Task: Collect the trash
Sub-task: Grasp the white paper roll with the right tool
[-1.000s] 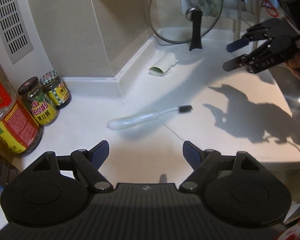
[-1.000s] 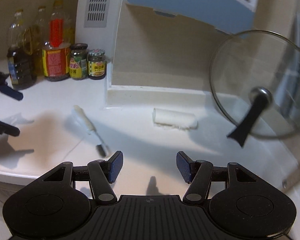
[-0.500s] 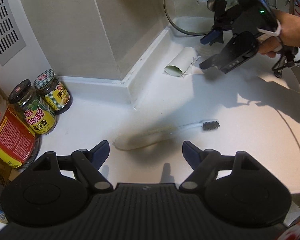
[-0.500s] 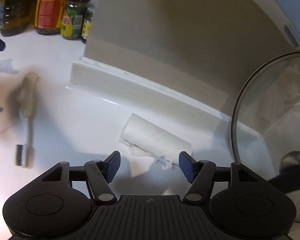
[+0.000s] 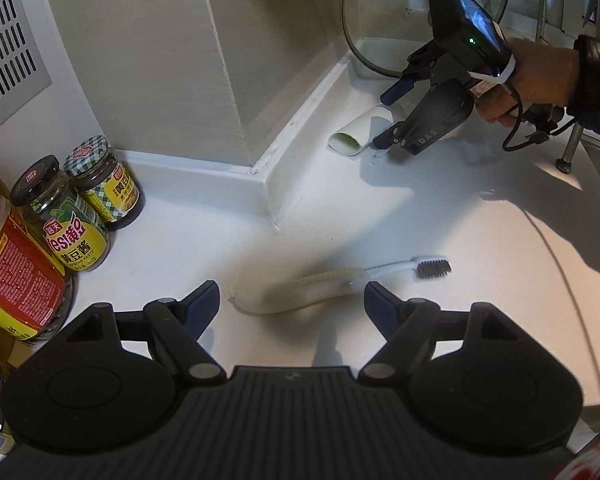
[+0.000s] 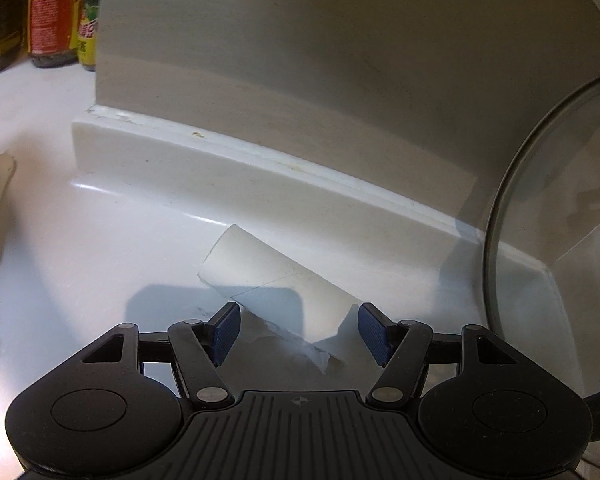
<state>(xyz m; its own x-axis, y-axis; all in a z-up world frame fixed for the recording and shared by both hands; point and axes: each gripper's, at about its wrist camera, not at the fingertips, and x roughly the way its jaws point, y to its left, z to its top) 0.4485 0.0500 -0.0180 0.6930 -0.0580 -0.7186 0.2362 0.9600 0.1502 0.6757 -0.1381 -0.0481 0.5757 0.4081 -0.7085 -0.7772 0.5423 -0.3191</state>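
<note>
Now the right gripper [image 6: 299, 332] is closing in on the tube [image 6: 276, 280], having dropped from well above the counter [image 5: 380, 216] to straddle its near end; its jaws have just been opening and are standing wide, pads not yet pressing, so a grasp looks imminent. Meanwhile the left gripper [image 5: 292, 300] is hovering wide and empty over the brush [image 5: 340, 280]. That tube is thin pale cardboard with torn paper scraps, lying beside the glossy wall ledge, near a glass lid [image 6: 560, 240].

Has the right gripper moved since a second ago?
Yes. The right gripper has come in from the right, down to the cardboard tube beside the backsplash ledge.
</note>
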